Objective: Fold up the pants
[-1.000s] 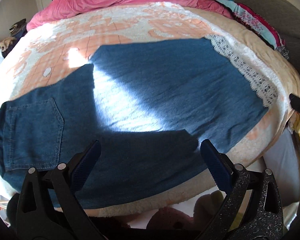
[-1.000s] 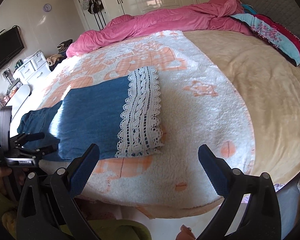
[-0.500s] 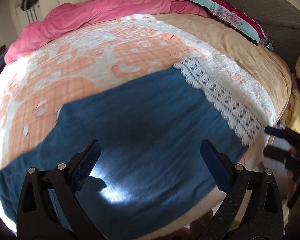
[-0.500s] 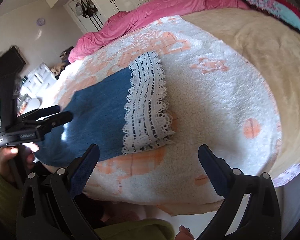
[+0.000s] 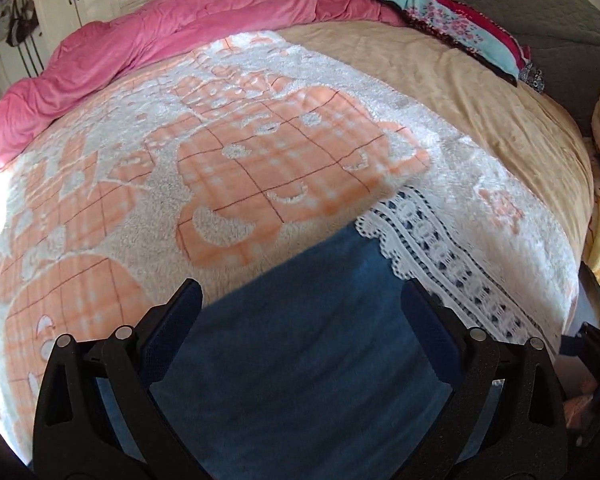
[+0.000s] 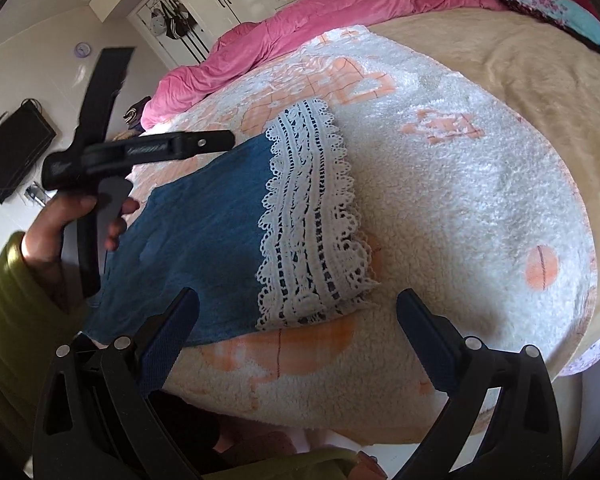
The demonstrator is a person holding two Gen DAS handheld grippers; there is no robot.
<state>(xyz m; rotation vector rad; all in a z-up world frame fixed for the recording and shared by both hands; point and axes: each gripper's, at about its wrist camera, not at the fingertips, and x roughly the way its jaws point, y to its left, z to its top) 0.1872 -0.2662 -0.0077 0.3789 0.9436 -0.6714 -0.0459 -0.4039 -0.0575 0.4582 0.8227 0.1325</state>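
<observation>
Denim pants [image 6: 204, 236] with a white lace hem [image 6: 312, 232] lie flat on a fleece blanket [image 6: 460, 184]; left gripper [image 5: 300, 336] and right gripper [image 6: 296, 336] hover over the hem end, both spread and empty. The hem likely needs pinching next for a fold.

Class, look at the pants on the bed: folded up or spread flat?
Spread flat: the pants lie in one smooth panel, lace hem extended.

Lettering: one mark, unreadable

In the right wrist view, left of frame, the left gripper [image 6: 204, 142] carries pale embossed lettering along its black arm, too blurred to read; nothing else bears text.
</observation>
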